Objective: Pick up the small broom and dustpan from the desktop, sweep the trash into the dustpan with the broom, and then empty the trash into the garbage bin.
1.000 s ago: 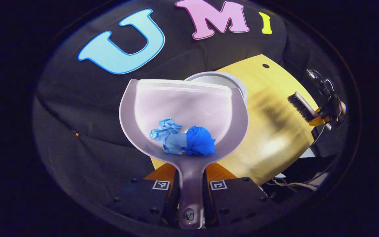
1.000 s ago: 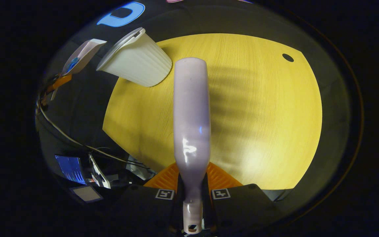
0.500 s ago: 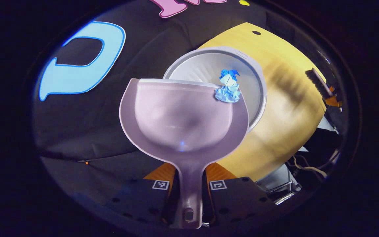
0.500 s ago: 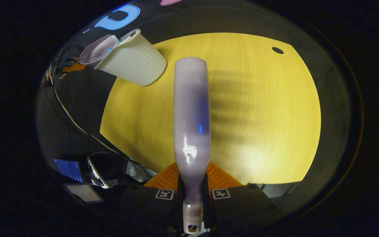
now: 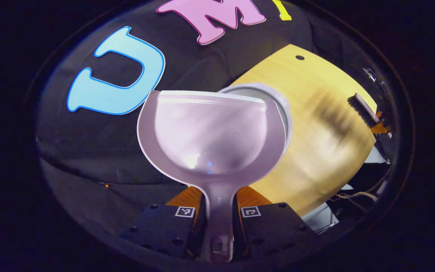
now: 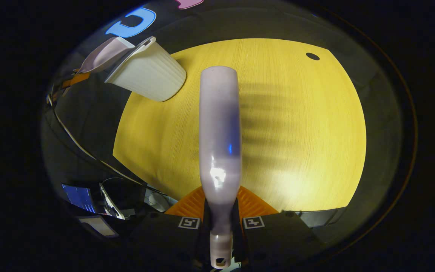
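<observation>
In the left gripper view my left gripper (image 5: 219, 202) is shut on the handle of the pale lilac dustpan (image 5: 210, 136), whose scoop holds nothing and hangs in front of the white garbage bin (image 5: 282, 107). Far right, the broom's dark bristles (image 5: 360, 110) hang over the wooden desktop (image 5: 323, 132). In the right gripper view my right gripper (image 6: 220, 202) is shut on the broom's lilac handle (image 6: 219, 132), held above the desktop (image 6: 296, 124). The ribbed bin (image 6: 149, 75) stands at the desk's far left corner with the dustpan (image 6: 102, 54) just beyond its rim. The bin's inside is hidden.
A small dark hole (image 6: 312, 56) marks the desktop's far right corner. Cables (image 6: 77, 143) and a lit screen (image 6: 77, 194) lie below the desk's left edge. Black cloth surrounds the desk.
The blue crumpled trash slid out of the dustpan into the bin. The dustpan tipped over the bin, then drew back and sits emptied. The broom barely moved.
</observation>
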`<action>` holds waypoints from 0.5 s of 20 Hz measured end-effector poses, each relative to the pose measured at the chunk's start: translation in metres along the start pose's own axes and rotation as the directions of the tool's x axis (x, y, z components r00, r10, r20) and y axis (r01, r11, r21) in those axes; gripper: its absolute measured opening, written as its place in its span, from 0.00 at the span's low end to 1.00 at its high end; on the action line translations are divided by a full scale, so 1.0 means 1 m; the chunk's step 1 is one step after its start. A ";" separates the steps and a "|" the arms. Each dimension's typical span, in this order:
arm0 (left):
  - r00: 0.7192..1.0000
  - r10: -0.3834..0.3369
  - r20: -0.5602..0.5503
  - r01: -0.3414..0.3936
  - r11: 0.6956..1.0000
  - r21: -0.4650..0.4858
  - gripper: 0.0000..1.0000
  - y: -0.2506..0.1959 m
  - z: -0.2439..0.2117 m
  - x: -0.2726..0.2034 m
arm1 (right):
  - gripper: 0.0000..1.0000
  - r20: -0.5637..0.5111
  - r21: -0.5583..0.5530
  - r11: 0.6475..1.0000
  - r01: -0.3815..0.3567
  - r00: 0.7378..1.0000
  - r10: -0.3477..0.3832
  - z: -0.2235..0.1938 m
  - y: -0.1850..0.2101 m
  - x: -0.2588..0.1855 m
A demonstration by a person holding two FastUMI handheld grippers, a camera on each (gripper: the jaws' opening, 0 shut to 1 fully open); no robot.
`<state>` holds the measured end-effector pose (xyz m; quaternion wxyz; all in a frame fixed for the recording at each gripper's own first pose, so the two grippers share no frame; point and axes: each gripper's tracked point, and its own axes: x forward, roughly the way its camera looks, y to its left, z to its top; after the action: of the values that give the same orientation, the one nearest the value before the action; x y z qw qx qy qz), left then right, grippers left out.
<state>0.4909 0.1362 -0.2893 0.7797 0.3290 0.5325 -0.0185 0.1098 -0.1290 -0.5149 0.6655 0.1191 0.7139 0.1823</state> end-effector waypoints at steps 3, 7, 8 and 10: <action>0.978 -0.115 0.173 0.127 0.990 -0.059 0.28 -0.020 0.011 0.008 | 0.27 0.040 -0.004 1.000 0.029 0.999 -0.029 0.009 -0.011 -0.007; 0.886 -0.314 0.341 0.362 0.928 -0.085 0.28 -0.054 0.016 0.028 | 0.27 0.058 0.055 0.995 0.087 0.994 -0.091 0.008 -0.035 -0.003; 0.873 -0.327 0.361 0.385 0.918 -0.100 0.28 -0.054 0.011 0.043 | 0.27 0.059 0.079 0.993 0.092 0.994 -0.097 0.007 -0.042 -0.001; 0.861 -0.342 0.377 0.423 0.893 -0.156 0.28 -0.045 -0.004 0.061 | 0.27 0.054 0.112 0.989 0.098 0.993 -0.105 0.006 -0.054 0.003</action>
<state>0.4972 0.1229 -0.3639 0.8732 0.1138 0.4433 -0.1674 0.1194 -0.1762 -0.5407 0.6876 0.1242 0.7076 0.1052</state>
